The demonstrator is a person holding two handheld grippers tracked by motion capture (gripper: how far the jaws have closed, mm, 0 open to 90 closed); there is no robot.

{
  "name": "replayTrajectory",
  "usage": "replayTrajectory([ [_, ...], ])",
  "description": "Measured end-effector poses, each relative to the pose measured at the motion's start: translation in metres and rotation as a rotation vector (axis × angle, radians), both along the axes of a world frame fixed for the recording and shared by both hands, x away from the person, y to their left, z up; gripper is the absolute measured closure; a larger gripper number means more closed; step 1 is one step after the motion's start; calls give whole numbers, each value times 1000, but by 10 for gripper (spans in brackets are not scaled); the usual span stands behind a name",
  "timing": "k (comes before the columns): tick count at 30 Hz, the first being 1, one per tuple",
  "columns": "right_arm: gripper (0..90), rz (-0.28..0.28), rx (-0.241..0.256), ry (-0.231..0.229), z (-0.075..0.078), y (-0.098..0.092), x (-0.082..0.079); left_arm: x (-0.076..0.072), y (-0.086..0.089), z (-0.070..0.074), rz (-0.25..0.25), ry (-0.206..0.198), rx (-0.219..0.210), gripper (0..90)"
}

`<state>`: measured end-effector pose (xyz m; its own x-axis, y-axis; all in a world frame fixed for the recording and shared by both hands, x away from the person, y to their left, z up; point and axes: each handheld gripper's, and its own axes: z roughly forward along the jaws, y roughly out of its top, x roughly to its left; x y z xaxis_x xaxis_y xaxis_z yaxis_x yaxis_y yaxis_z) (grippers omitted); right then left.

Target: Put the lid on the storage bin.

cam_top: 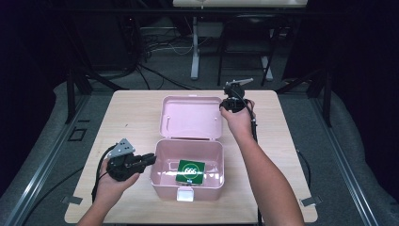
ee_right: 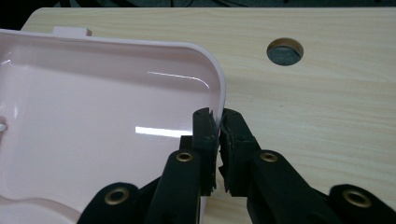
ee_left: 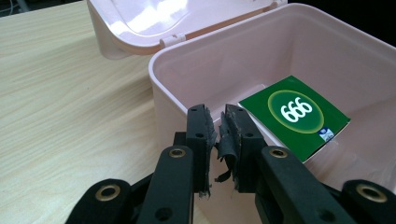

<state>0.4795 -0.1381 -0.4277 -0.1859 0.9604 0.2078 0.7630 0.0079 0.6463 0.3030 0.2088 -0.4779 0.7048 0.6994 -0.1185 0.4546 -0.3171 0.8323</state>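
A: Start nearest, low in the frame. What has the left gripper (cam_top: 141,161) got?

B: In the left gripper view its jaws are nearly closed on the near-left rim of the pink box (ee_left: 161,88), one jaw outside the wall and one inside, so it appears to steady the box. In the high view the box sits at lower centre of the desk (cam_top: 127,117), with a green card (cam_top: 191,171) marked 666 lying flat on its floor.

A: And farther back?

B: The lid (cam_top: 190,117) lies swung fully open behind the box, at centre frame. The right gripper (cam_top: 225,106) is at the lid's right edge. In the right gripper view its jaws stand almost shut across that rim (ee_right: 219,88), pinching just the thin lip near the rounded corner.

A: So closing the lid looks like the job. What could go wrong?

B: I'd judge the pinch is shallow and on glossy plastic, so the lip could slip out as the lid swings and drop. Also, the left jaws sit over the very rim the lid must meet; if they aren't cleared, the lid lands on them and won't seat. A hard pull might drag the light box across the desk.
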Motion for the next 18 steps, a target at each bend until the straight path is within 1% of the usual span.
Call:
replayTrajectory([
  [1, 851, 3, -7, -15, 2, 1, -2, 0, 0, 0, -1, 1, 0, 803],
  [2, 851, 3, -7, -15, 2, 1, -2, 0, 0, 0, -1, 1, 0, 803],
  [3, 852, 6, -8, -30, 4, 1, -4, 0, 0, 0, -1, 2, -2, 802],
  [6, 853, 9, -9, -42, 6, 1, -6, 0, 0, 0, -1, 3, -2, 802],
  [10, 854, 17, 5, -56, 11, -1, -10, 1, 0, 0, 1, 3, -3, 802],
  [12, 855, 20, 21, -62, 14, -2, -12, 1, 0, 0, 2, 2, -2, 802],
  [13, 855, 20, 21, -62, 14, -2, -12, 1, 0, 0, 3, 1, -1, 802],
  [14, 857, 26, 34, -62, 17, -4, -15, 0, 0, 0, 3, 2, -2, 802],
  [15, 857, 26, 34, -62, 17, -4, -15, 0, 0, 0, 3, 1, -2, 802],
  [16, 859, 29, 42, -71, 20, -5, -17, 0, 0, 0, 4, 1, -1, 802],
  [18, 860, 35, 42, -78, 24, -6, -20, 0, 0, 0, 5, 0, -2, 802],
])
